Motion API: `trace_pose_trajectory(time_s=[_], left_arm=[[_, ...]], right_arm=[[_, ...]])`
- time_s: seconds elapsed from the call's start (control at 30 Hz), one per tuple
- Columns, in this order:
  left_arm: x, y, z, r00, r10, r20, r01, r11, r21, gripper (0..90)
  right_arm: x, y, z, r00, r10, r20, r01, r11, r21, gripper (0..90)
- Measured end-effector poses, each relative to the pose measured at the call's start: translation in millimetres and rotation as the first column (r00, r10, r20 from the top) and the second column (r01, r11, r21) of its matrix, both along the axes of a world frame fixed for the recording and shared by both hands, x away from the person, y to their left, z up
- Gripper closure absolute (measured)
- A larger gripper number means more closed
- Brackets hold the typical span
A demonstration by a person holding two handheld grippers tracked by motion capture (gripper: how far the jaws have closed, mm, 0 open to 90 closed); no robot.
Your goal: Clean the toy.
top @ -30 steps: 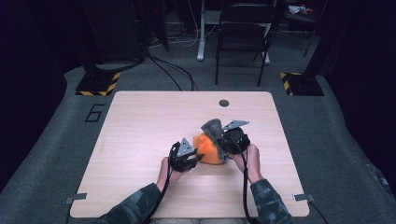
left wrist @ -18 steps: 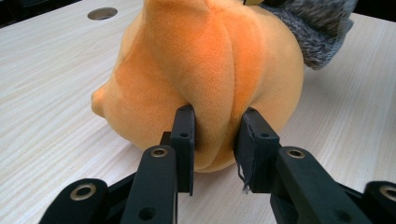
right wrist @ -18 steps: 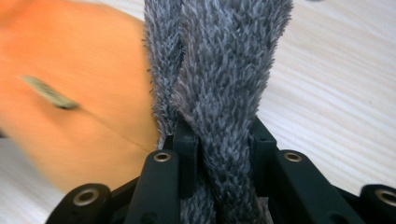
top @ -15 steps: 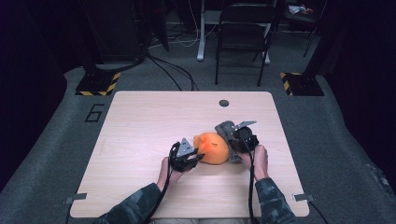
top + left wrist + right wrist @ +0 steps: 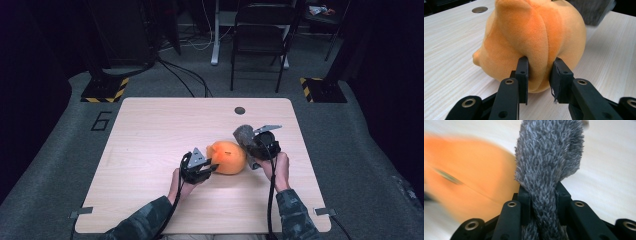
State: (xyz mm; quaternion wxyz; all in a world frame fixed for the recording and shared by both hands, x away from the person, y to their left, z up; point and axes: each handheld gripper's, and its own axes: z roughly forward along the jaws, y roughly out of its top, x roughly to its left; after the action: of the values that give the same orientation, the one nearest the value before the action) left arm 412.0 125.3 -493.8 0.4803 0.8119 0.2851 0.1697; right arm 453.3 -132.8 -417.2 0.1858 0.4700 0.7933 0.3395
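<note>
Nearest us, our left gripper [image 5: 209, 167] has its jaws pinched on a fold of the orange plush toy [image 5: 227, 156]; in the left gripper view the two pads [image 5: 523, 72] dent the fabric at the toy's [image 5: 534, 42] lower side, so that's a real hold, not just contact. The toy sits on the table [image 5: 150, 140] right of centre, touching the tabletop, between our two hands. On its far-right side our right gripper [image 5: 251, 141] is clamped on a grey fuzzy piece [image 5: 243, 133]; the right gripper view shows the grey pile [image 5: 549, 167] squeezed tight between the jaws and sticking up past them, with the orange body blurred just behind. From above, the grey piece reads as just beside the toy; we can't tell if any of it is attached. Our read: we're in the pull-apart step, left anchors the toy, right draws the grey piece away. Next move calls for keeping the left pinch firm, holding the toy down, and pulling right outward in a straight line so the fuzz doesn't slip through the pads. Farther off: table grommet hole [image 5: 240, 110], then a chair [image 5: 260, 30] on the floor beyond
</note>
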Motion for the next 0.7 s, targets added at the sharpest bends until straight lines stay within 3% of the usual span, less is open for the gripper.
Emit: trace_pose_trajectory(time_s=[0.13, 0.27, 0.4, 0.47, 0.5, 0.57, 0.7], left_arm=[[-1.5, -1.8, 1.1, 1.0, -0.001, 0.005, 0.001, 1.0, 0.007, 69.6], [-1.3, -3.2, 0.8, 1.0, -0.006, 0.006, 0.006, 1.0, 0.002, 69.7], [-0.3, -1.1, -0.5, 1.0, 0.002, -0.005, -0.002, 0.9998, 0.02, 69.9], [0.1, -0.7, -1.1, 0.9999, 0.0, -0.014, 0.0, 0.9997, 0.023, 69.9], [0.5, -0.6, -0.8, 1.0, -0.001, -0.008, 0.001, 0.9997, 0.023, 69.9], [0.7, -1.1, -0.4, 1.0, -0.001, -0.008, 0.002, 0.9998, 0.022, 69.9], [1.8, -0.4, -1.3, 1.0, -0.002, -0.008, 0.002, 0.9998, 0.019, 69.9]], right_arm=[[-15.9, 15.9, 23.2, 0.9937, 0.097, 0.057, -0.102, 0.9903, 0.094, 72.7], [-26.9, 38.7, 28.7, 0.9811, 0.182, 0.066, -0.189, 0.9738, 0.127, 72.6], [-22.7, 51.0, 12.2, 0.981, 0.192, 0.032, -0.193, 0.9795, 0.057, 72.4], [-19.3, 50.8, 3.2, 0.9823, 0.183, 0.038, -0.184, 0.9827, 0.02, 72.3], [-19.1, 49.6, 2.9, 0.9844, 0.175, 0.022, -0.175, 0.9839, 0.036, 72.3], [-19.3, 48.5, 4.3, 0.988, 0.149, 0.039, -0.149, 0.9888, -0.01, 72.3], [-15.1, 40.1, 0.6, 0.9905, 0.134, 0.03, -0.133, 0.9907, -0.026, 72.2]])
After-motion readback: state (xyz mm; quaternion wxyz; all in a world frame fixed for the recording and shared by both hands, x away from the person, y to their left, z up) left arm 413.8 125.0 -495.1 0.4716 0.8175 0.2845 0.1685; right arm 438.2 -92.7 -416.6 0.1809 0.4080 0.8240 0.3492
